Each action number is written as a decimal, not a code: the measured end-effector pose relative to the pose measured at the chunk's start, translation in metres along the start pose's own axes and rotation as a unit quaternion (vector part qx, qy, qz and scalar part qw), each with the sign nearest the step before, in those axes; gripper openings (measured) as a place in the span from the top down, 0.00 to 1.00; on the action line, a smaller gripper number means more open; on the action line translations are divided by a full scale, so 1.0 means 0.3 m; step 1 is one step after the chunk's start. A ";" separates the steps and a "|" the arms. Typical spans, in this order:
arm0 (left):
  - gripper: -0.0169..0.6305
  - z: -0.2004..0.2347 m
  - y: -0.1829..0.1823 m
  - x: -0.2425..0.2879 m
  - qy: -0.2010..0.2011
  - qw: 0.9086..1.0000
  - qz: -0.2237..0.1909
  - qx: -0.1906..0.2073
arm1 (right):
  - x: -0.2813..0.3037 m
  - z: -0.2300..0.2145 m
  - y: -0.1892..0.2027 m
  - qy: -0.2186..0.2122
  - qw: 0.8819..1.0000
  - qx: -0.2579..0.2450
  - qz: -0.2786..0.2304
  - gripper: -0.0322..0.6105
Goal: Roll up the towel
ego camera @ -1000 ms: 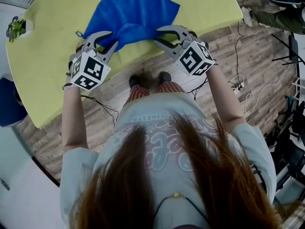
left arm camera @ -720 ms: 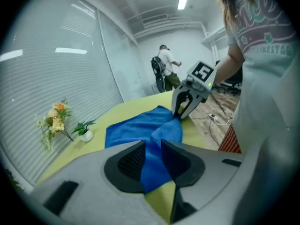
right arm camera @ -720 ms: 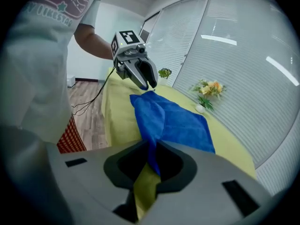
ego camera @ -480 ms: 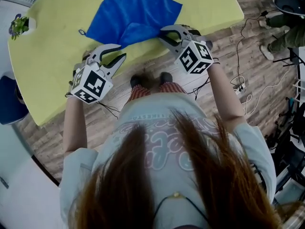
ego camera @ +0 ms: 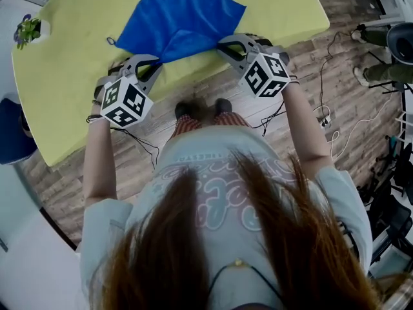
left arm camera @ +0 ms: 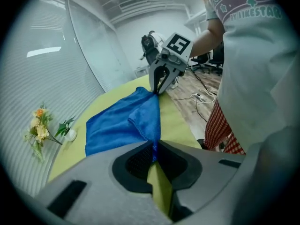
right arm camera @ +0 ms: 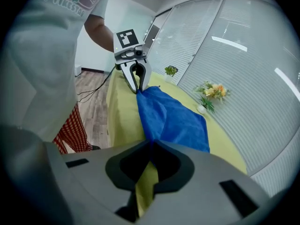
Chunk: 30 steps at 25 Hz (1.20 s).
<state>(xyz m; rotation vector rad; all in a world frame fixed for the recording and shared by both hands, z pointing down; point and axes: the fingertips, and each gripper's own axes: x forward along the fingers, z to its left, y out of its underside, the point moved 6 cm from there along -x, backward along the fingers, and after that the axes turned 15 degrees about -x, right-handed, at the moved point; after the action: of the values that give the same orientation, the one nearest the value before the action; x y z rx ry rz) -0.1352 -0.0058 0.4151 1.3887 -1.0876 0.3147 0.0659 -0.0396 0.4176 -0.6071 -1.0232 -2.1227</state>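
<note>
A blue towel (ego camera: pixel 181 15) lies spread on the yellow-green table (ego camera: pixel 71 50), with its near edge along the table's front edge. My left gripper (ego camera: pixel 153 68) is at the towel's near left corner, jaws closing. In the left gripper view the tips (left arm camera: pixel 153 148) pinch the blue towel (left arm camera: pixel 117 123) corner. My right gripper (ego camera: pixel 222 44) is at the near right corner, jaws also closing. In the right gripper view its tips (right arm camera: pixel 151 146) hold the towel (right arm camera: pixel 173 116) edge. Each gripper sees the other across the edge: the right gripper (left arm camera: pixel 159 84), the left gripper (right arm camera: pixel 139 86).
A small potted plant (ego camera: pixel 27 30) stands at the table's far left, and flowers (right arm camera: pixel 212 92) near the window blinds. Cables (ego camera: pixel 322 112) lie on the wooden floor to the right. A dark blue seat (ego camera: pixel 10 131) is at the left. The person stands at the table's front edge.
The left gripper, drawn back and open half a second ago, has moved forward onto the towel's near left corner and closed. The right gripper stayed at its corner and closed.
</note>
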 end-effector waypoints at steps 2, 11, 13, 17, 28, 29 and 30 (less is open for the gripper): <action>0.93 -0.011 -0.005 -0.006 -0.005 1.000 0.001 0.008 | -0.013 0.005 0.004 0.008 1.000 -0.008 0.004 0.91; 0.93 -0.090 -0.011 -0.049 -0.045 0.999 -0.014 -0.012 | -0.075 0.063 0.008 0.027 0.999 -0.007 -0.020 0.92; 0.93 -0.114 -0.011 -0.052 -0.049 0.998 -0.013 -0.020 | -0.085 0.083 0.011 0.023 0.999 -0.012 -0.022 0.92; 0.93 -0.136 0.002 -0.049 -0.060 0.998 -0.006 -0.036 | -0.102 0.120 0.042 0.004 1.000 -0.023 -0.013 0.94; 0.87 -0.121 0.056 -0.124 -0.101 0.986 -0.037 -0.130 | -0.187 -0.070 0.186 0.088 0.988 0.126 -0.023 0.82; 0.87 -0.111 0.060 -0.141 -0.112 0.983 -0.042 -0.138 | -0.186 -0.113 0.222 0.100 0.984 0.147 -0.014 0.81; 0.87 -0.103 0.059 -0.155 -0.123 0.981 -0.047 -0.142 | -0.180 -0.153 0.259 0.107 0.980 0.171 -0.005 0.78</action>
<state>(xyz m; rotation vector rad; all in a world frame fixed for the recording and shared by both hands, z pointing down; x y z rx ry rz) -0.1591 0.0443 0.3966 1.2366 -1.2125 -0.0827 0.1544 -0.0907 0.3932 -0.2019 -1.2302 -1.9100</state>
